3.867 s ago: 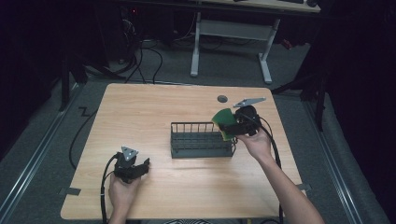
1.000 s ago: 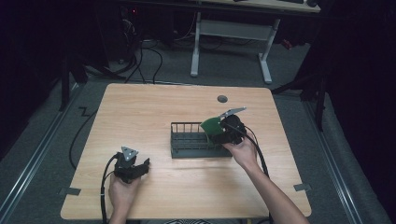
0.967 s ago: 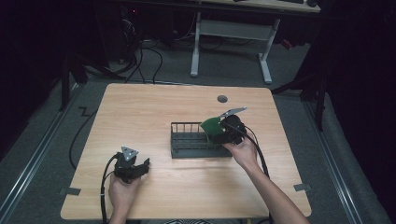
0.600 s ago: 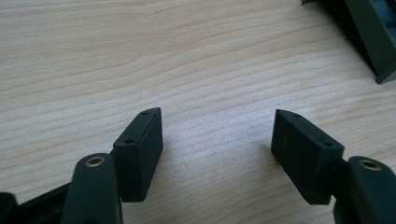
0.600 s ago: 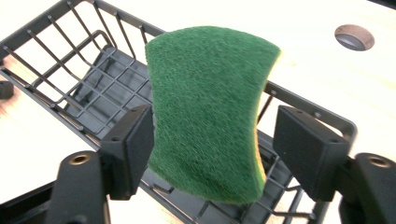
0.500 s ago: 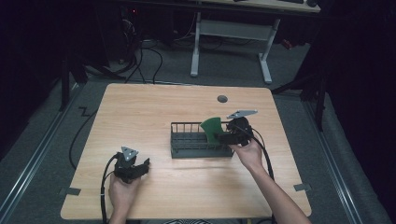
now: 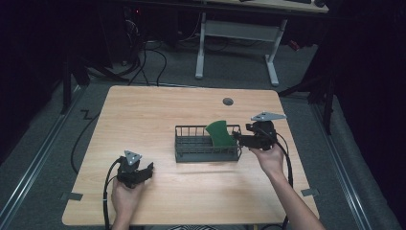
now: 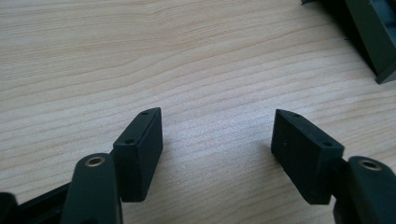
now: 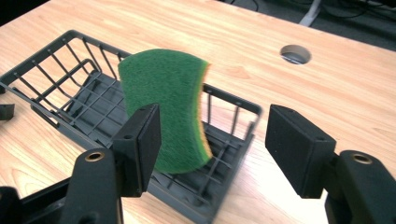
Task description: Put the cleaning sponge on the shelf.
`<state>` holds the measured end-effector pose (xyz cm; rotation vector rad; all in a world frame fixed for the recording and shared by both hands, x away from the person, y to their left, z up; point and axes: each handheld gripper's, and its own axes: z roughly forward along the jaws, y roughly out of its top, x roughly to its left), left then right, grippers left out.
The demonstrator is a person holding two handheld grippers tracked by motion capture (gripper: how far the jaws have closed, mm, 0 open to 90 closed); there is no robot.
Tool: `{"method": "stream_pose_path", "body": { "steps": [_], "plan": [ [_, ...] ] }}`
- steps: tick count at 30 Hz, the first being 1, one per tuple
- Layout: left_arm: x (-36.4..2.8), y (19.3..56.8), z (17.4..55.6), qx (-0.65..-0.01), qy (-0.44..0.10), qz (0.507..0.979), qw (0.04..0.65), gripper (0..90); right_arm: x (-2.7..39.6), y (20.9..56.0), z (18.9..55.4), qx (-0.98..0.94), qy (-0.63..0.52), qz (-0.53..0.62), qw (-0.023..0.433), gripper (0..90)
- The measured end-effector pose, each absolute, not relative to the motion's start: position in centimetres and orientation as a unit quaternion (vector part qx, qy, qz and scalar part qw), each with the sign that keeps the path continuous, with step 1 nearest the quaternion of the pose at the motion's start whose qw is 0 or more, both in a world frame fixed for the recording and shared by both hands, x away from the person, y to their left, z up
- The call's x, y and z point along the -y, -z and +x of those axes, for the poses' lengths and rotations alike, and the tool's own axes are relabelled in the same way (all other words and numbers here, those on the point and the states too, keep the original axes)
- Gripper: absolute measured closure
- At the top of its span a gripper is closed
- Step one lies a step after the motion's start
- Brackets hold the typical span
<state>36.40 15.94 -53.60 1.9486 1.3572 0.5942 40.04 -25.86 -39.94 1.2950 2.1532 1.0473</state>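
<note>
Inside the rack (image 7: 191, 149) my sponge (image 7: 220, 134) stands, released; right gripper (image 9: 212, 140) just narrowing, empty, left (image 8: 217, 147) wide, idle.

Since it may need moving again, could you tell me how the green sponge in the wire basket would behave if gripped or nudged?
The green sponge looks soft, so it would probably squash between fingers. It appears light for its size. Standing on edge in the wire basket, it seems apt to tip if nudged.
</note>
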Motion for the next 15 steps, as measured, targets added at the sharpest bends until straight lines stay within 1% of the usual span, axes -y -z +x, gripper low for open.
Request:
{"method": "stream_pose_path", "body": {
  "steps": [9,15],
  "plan": [
    [-15.9,53.6,36.4,-0.521,-0.228,0.749,0.340,34.4,28.7,38.7,38.1,-0.757,-0.379,0.482,0.228,38.8],
    [-15.9,53.6,36.4,-0.521,-0.228,0.749,0.340,34.4,30.6,39.1,37.1,-0.745,-0.382,0.495,0.231,39.5]
  ]
}}
